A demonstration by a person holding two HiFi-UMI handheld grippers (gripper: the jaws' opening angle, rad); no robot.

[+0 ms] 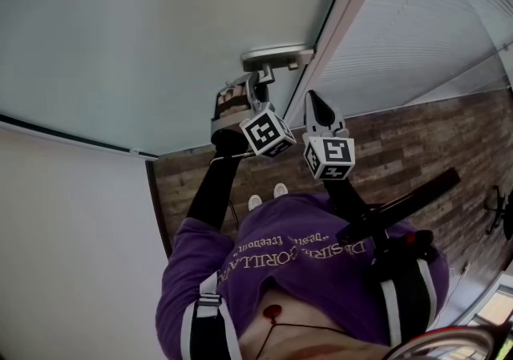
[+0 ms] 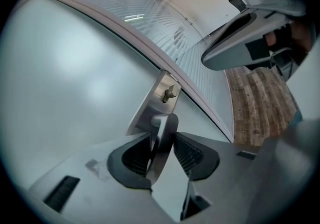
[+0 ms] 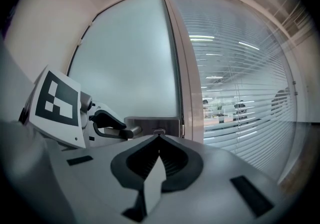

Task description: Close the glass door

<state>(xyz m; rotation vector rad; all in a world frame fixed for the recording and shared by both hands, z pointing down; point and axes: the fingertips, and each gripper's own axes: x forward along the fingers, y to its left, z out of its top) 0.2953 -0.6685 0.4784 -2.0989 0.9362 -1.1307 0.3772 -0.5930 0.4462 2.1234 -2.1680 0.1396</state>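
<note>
With the glass door (image 2: pixel 75 68) seemingly shut, our left tool (image 2: pixel 162 140) straddles the handle (image 2: pixel 169 122) unclamped, the right tool (image 3: pixel 159 139) clenched empty nearby; next calls for backing straight off.

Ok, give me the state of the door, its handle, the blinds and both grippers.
glass door: looks shut against its frame.
handle: level, between the left gripper's jaws.
blinds: down, slats open enough to see through.
left gripper: open around the handle, pads not clearly pressing.
right gripper: shut, nothing between its jaws.
</note>
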